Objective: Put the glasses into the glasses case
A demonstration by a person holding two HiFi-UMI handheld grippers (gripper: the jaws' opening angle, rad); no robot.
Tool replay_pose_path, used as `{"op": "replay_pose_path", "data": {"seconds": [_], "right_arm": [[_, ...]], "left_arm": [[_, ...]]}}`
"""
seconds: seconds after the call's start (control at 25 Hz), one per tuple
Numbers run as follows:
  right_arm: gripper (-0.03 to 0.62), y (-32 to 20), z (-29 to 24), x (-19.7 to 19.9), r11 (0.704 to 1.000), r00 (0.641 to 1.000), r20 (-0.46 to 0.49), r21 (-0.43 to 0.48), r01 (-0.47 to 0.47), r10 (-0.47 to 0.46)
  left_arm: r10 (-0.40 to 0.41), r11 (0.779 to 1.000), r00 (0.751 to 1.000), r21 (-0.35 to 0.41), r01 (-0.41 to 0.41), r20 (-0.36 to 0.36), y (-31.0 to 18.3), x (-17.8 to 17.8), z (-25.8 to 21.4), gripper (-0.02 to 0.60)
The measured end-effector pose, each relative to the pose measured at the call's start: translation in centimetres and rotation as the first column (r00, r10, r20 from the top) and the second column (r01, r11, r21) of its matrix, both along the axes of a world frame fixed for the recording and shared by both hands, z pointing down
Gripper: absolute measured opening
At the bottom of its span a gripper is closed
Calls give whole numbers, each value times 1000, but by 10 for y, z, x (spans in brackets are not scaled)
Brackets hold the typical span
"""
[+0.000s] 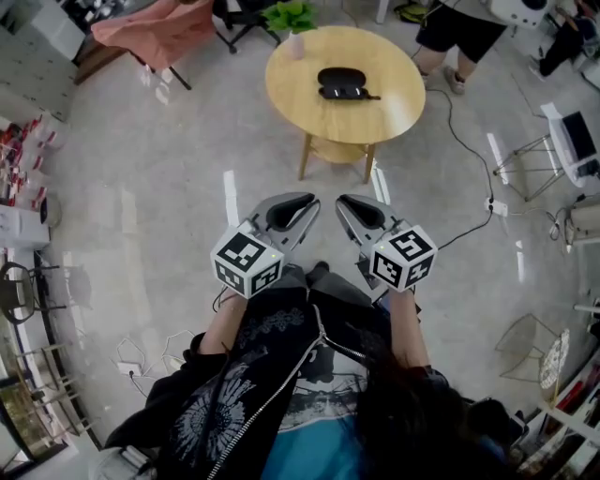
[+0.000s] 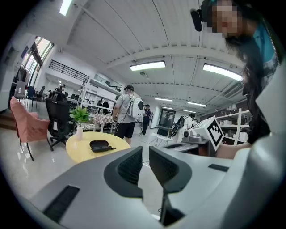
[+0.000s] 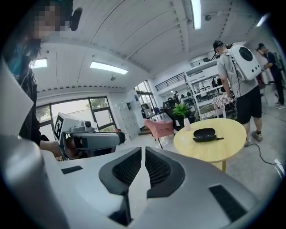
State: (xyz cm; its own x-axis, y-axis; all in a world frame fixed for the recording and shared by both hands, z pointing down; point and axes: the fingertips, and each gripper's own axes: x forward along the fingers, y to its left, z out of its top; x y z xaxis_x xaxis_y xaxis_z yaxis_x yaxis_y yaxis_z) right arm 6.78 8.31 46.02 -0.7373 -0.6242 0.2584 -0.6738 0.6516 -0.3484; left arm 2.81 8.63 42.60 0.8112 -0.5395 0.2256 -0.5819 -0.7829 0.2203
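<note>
A black glasses case [image 1: 342,79] lies on the round wooden table [image 1: 291,89] far ahead, with dark folded glasses [image 1: 352,95] right in front of it. The left gripper view shows the case [image 2: 99,144] small on the table, and the right gripper view shows the case [image 3: 204,133] with the glasses [image 3: 207,138] beside it. I hold my left gripper [image 1: 313,200] and right gripper [image 1: 339,202] side by side over the floor, well short of the table. Both point toward it. Each has its jaws together with nothing between them, the left gripper [image 2: 143,154] and the right gripper [image 3: 143,154] alike.
A white vase with a green plant [image 1: 294,41] stands at the table's far edge. A pink chair [image 1: 159,28] is at the back left. A person [image 1: 459,28] stands beyond the table at the right. A cable [image 1: 469,141] runs across the floor, and wire stools [image 1: 525,169] stand to the right.
</note>
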Motion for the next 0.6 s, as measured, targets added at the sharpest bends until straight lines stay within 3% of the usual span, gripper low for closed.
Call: {"op": "replay_pose_path", "data": {"seconds": [0.6], "right_arm": [[52,0,3,-23,1000,1000,-14,-1,24,-24]], "left_arm": [[-13,1000,1000,4,13,-11,-2,-21,2,46]]}}
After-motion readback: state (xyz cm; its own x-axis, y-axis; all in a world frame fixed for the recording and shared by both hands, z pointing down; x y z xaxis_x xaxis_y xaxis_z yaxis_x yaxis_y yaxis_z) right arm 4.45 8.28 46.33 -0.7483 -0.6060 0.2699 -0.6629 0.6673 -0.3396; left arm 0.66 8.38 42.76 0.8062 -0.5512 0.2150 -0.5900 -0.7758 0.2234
